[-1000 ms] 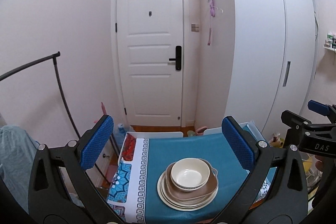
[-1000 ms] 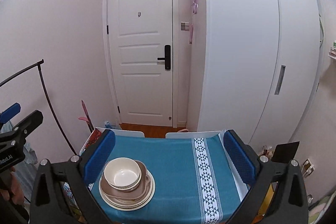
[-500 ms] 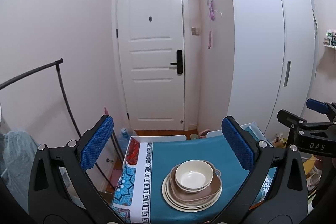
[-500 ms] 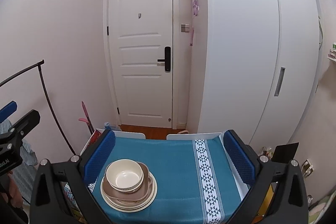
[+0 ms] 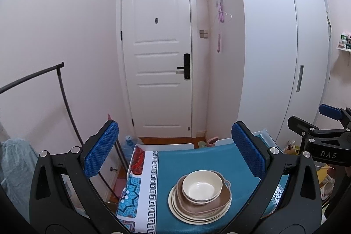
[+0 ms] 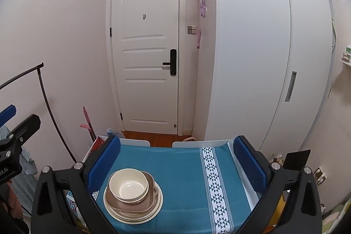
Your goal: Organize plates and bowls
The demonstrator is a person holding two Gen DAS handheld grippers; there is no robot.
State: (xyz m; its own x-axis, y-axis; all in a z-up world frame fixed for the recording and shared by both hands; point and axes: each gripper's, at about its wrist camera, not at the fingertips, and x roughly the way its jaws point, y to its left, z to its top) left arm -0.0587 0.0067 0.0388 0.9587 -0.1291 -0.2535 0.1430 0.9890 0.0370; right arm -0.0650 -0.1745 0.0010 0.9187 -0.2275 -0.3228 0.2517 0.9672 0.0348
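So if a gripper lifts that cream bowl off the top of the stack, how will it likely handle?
The cream bowl looks rigid and smooth, so possibly slippery. It sits loose in the brown dish, so it should probably lift free. Its rounded wall suggests gripping the rim.

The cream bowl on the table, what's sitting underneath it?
The cream bowl sits in a brown dish with small handles, which rests on stacked cream plates. Only the plates' rims show, so their count and middles stay hidden.
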